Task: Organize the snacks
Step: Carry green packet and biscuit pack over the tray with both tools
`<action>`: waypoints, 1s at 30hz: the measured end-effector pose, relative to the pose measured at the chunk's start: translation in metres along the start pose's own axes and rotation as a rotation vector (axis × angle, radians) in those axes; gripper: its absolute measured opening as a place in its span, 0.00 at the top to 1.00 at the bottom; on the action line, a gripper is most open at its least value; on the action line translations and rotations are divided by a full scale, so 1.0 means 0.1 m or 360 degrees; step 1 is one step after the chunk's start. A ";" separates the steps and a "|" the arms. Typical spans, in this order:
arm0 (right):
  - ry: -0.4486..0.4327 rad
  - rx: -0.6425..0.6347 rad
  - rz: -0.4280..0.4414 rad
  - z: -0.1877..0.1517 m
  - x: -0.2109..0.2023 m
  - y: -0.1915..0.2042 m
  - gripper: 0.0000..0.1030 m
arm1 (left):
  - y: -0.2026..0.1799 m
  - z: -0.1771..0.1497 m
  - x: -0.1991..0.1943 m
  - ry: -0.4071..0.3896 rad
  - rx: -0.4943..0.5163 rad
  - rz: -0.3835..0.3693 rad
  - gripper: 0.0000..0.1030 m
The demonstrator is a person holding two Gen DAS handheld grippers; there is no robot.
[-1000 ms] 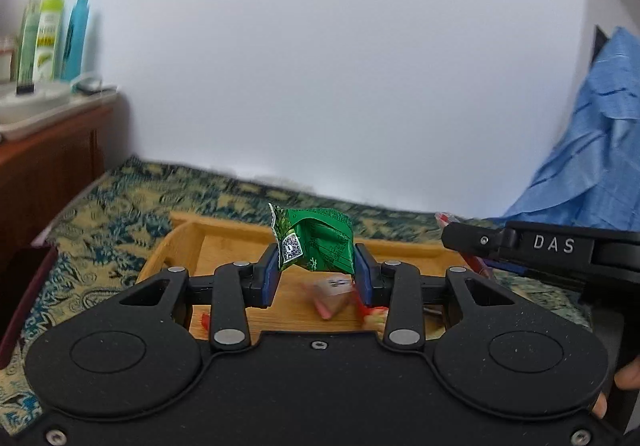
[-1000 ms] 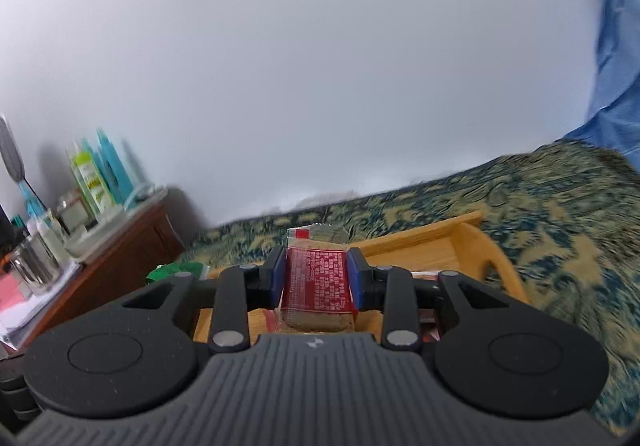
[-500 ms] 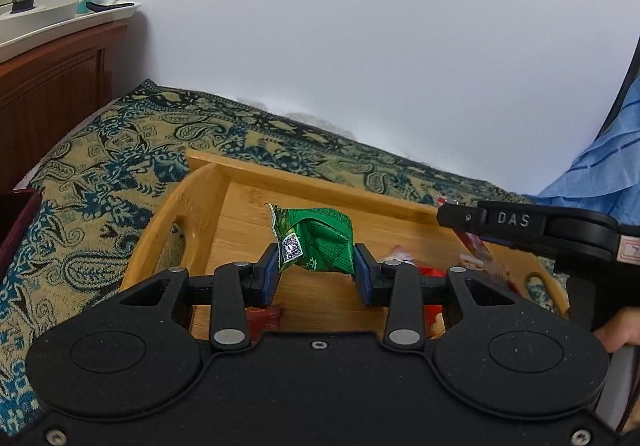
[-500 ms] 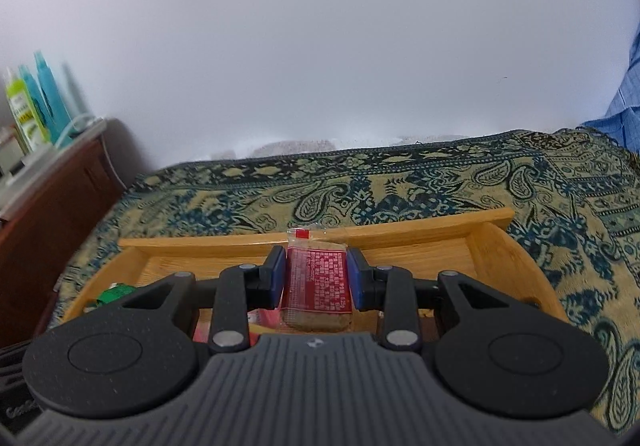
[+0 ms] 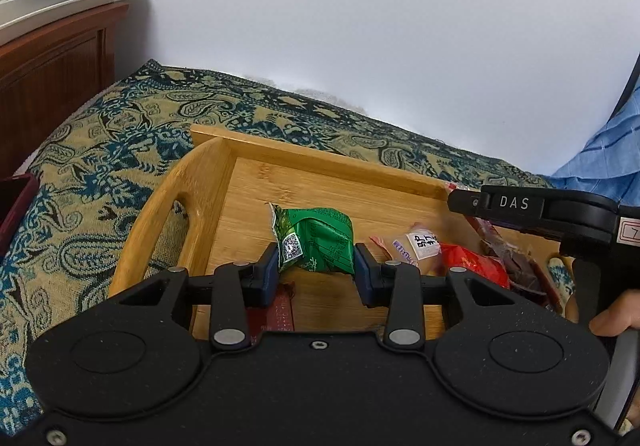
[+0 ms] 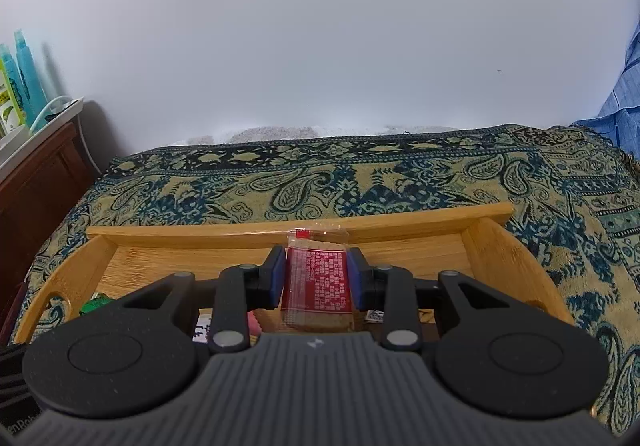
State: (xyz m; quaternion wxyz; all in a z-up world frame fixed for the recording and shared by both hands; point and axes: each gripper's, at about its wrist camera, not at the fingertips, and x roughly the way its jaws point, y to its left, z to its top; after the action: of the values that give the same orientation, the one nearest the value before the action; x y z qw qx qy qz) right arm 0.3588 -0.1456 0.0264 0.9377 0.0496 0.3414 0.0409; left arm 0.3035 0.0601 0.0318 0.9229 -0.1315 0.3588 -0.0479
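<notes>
Hovering level over the bamboo tray (image 5: 208, 174), the left gripper (image 5: 316, 266) has its blue pads clamped on a crinkled green foil snack packet (image 5: 316, 242) near the tray's left end. Right gripper (image 6: 316, 278) pinches a flat red-printed clear wafer packet (image 6: 316, 278) upright, by the far rim, above the paisley cloth (image 6: 360, 182).

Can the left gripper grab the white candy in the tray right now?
Probably not yet. The left gripper is already shut on the green snack packet, so its fingers are full. The white-labelled candy lies uncovered in the wooden tray, just right of it.
</notes>
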 end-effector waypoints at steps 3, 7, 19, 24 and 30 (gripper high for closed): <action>0.0005 0.0003 -0.0005 -0.01 0.02 -0.02 0.64 | -0.01 -0.01 0.00 -0.0001 0.0015 0.0004 0.65; 0.0009 0.0021 -0.0009 -0.03 0.03 -0.04 0.64 | -0.01 -0.01 0.00 0.0000 0.0015 0.0003 0.65; 0.0015 0.0055 -0.0016 -0.07 0.06 -0.08 0.64 | 0.00 0.00 0.02 -0.0007 -0.0001 -0.0006 0.64; 0.0013 0.0063 -0.0015 -0.07 0.08 -0.08 0.63 | 0.01 0.00 0.04 -0.0009 0.0002 -0.0008 0.64; 0.0011 0.0061 -0.0014 -0.07 0.08 -0.08 0.63 | 0.01 0.01 0.06 -0.0021 -0.0002 -0.0008 0.64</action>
State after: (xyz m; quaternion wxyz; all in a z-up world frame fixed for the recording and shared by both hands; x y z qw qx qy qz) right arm 0.3604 -0.1517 0.0147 0.9356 0.0659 0.3455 0.0302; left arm 0.3090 0.0605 0.0281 0.9250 -0.1334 0.3524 -0.0492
